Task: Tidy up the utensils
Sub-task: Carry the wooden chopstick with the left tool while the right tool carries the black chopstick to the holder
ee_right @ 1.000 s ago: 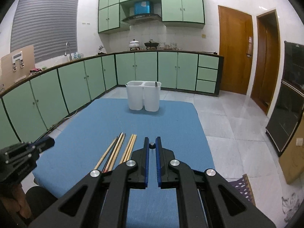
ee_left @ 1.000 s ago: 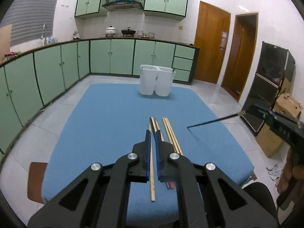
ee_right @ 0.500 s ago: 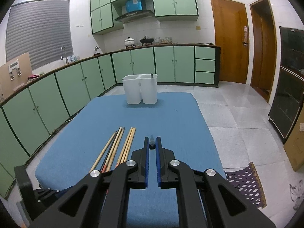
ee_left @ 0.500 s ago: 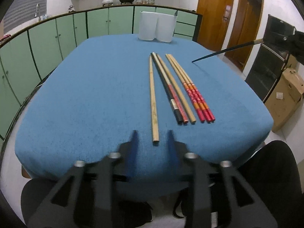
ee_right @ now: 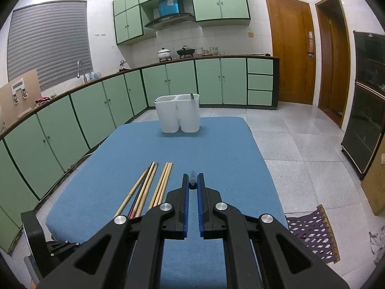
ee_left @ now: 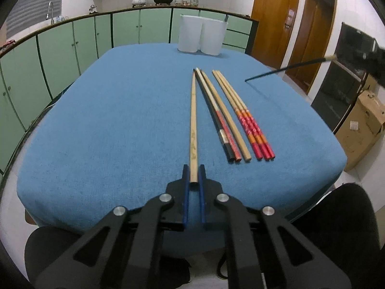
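The left gripper clamps the near end of a pale wooden chopstick lying on the blue tablecloth, six more chopsticks just beside it. The right gripper pinches a black chopstick; only its view shows into the white two-compartment holder, well beyond.

The right gripper is a dark blur cut by the left view's edge at three o'clock, so its grip on the black chopstick cannot be read there. In the right view that chopstick shows only as a foreshortened stub between the pads. The holder's contents are mostly hidden; one dark tip is too small to identify. The near chopstick ends vanish behind the gripper body.
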`<state>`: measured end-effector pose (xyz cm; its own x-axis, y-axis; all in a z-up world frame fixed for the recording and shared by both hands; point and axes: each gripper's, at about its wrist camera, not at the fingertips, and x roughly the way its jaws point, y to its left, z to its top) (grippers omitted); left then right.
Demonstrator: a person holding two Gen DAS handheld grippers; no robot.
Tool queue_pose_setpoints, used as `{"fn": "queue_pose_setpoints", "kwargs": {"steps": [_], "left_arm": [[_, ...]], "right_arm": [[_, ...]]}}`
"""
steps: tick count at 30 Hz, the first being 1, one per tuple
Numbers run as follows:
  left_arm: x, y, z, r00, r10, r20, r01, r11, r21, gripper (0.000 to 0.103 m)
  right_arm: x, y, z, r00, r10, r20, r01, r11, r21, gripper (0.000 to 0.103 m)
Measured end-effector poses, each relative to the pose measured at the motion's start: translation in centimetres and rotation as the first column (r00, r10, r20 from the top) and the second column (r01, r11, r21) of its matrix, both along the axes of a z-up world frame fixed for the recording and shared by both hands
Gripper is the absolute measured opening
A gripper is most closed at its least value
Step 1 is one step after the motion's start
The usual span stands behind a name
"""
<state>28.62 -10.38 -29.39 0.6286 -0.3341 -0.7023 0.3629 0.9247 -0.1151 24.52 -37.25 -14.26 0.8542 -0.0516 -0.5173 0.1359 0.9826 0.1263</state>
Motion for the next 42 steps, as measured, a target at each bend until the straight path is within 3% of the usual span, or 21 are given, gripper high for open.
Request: {"fn": "queue_pose_setpoints", "kwargs": {"steps": [12, 19, 28, 42], "left_arm": [[1.9, 1.2, 10.0, 0.994, 0.046, 0.098, -0.036, 0.993, -0.110, 0.006], [5.2, 1.6, 14.9, 0.985, 0.047, 0.164, -0.027, 0.992, -0.123, 0.006], [11.5, 0.1, 18.5, 0.988, -0.010, 0.153, 0.027, 0.993, -0.113, 0.006], [19.0, -2.5, 24.7, 0.978, -0.061, 0.200, 0.078, 0.994, -0.078, 0.006]], "right_arm": [[0.9, 0.5, 1.3, 1.000, 0.022, 0.016, -0.021, 0.999, -0.050, 0.006], [3.0, 0.1, 3.1, 0.999, 0.052, 0.011, -0.051, 0.996, -0.079, 0.006], [8.4, -0.8, 6.3, 0.991, 0.124, -0.058, -0.130, 0.985, -0.114, 0.006], [16.4, -2.3, 11.2, 0.974, 0.179, -0.142, -0.192, 0.977, -0.089, 0.006]]}}
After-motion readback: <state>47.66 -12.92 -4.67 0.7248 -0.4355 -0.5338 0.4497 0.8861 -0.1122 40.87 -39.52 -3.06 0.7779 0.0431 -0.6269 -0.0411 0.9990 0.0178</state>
